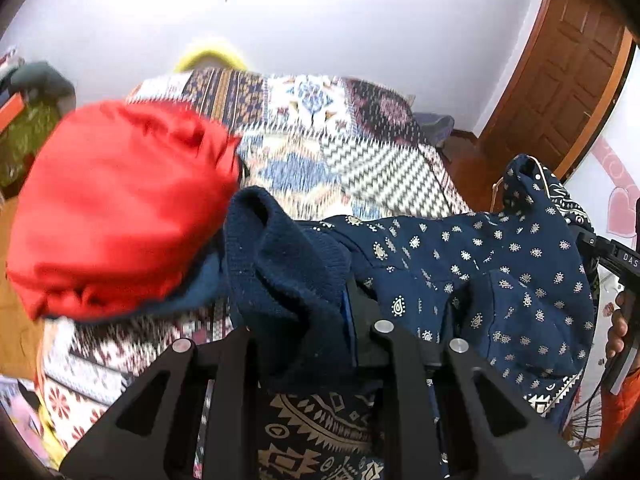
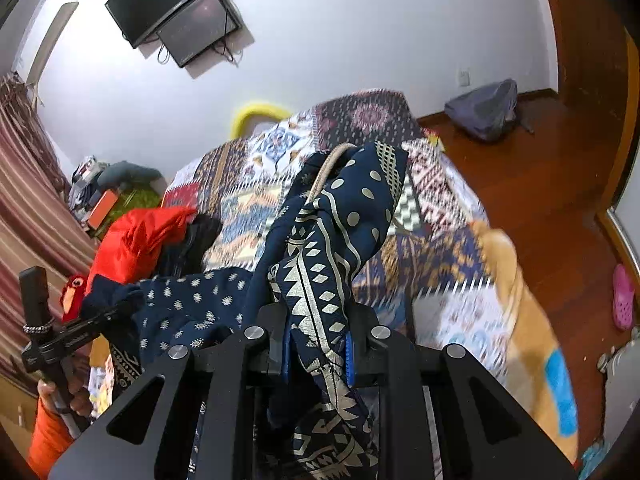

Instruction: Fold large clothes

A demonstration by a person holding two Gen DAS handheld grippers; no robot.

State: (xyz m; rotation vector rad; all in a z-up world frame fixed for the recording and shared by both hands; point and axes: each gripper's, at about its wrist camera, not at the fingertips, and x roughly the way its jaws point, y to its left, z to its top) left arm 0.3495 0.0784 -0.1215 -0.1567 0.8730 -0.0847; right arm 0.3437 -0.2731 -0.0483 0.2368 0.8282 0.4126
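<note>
A navy garment with pale printed motifs (image 1: 480,280) hangs stretched in the air between both grippers, above the bed. My left gripper (image 1: 316,320) is shut on its thick navy knit cuff (image 1: 280,264). My right gripper (image 2: 316,344) is shut on the patterned border of the same garment (image 2: 328,248), which bunches up over the fingers. The left gripper also shows in the right wrist view (image 2: 96,316), and the right gripper at the right edge of the left wrist view (image 1: 624,260).
A bed with a patchwork quilt (image 2: 248,200) lies below. A red garment (image 1: 120,208) is heaped on its left side, over dark clothes. A wooden door (image 1: 560,92), wood floor (image 2: 540,184), a grey bag (image 2: 484,108) and a wall screen (image 2: 180,12) surround it.
</note>
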